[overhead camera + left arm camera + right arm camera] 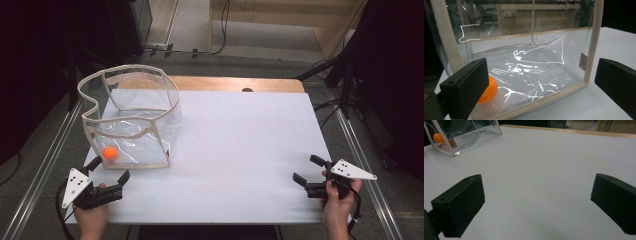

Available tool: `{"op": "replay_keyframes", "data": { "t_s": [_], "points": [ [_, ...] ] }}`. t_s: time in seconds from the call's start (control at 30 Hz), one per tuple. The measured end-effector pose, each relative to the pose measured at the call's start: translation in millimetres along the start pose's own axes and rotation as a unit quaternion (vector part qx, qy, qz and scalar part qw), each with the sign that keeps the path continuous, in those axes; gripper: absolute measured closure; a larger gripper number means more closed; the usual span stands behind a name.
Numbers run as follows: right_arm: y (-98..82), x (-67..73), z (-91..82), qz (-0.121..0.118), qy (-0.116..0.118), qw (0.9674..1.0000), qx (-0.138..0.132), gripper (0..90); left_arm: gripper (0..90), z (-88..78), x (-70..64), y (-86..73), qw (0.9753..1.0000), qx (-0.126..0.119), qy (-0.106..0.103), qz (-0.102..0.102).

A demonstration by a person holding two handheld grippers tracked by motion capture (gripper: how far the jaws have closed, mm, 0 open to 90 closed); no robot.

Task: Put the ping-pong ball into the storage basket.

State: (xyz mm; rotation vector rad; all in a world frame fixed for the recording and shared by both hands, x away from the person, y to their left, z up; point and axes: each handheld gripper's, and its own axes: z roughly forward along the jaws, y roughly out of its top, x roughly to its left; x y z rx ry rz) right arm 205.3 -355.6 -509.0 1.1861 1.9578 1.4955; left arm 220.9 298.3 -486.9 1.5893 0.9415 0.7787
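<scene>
The left gripper (109, 169) sits right in front of the clear bag (131, 117), with its jaws spread wide and nothing between them. The bag stands on the left part of the white table (240, 150), with its soft top rim open and a bit wavy. An orange ball (110, 153) lies inside the bag, down in the near left corner, close to the bag's front wall. In the left gripper view, the ball (489, 90) peeks out from behind the gripper's left jaw, so it lies straight ahead and a little to the left, on the other side of the clear wall. The right gripper (308, 171) is far off on the right side of the table, jaws wide apart too, holding nothing. So the left gripper is much nearer to the bag and ball. I think it would have to go up and over the rim to get the ball, since the wall is in the way.
</scene>
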Motion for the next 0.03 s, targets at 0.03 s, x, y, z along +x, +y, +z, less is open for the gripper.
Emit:
{"op": "replay_keyframes", "data": {
  "t_s": [0.03],
  "points": [
    [0.0, 0.2, 0.1, 0.001, 0.0, 1.0, -0.002, 0.0, 0.1, 0.3, 0.1, 0.1, 1.0, 0.0, 0.0, 0.001]
  ]
}}
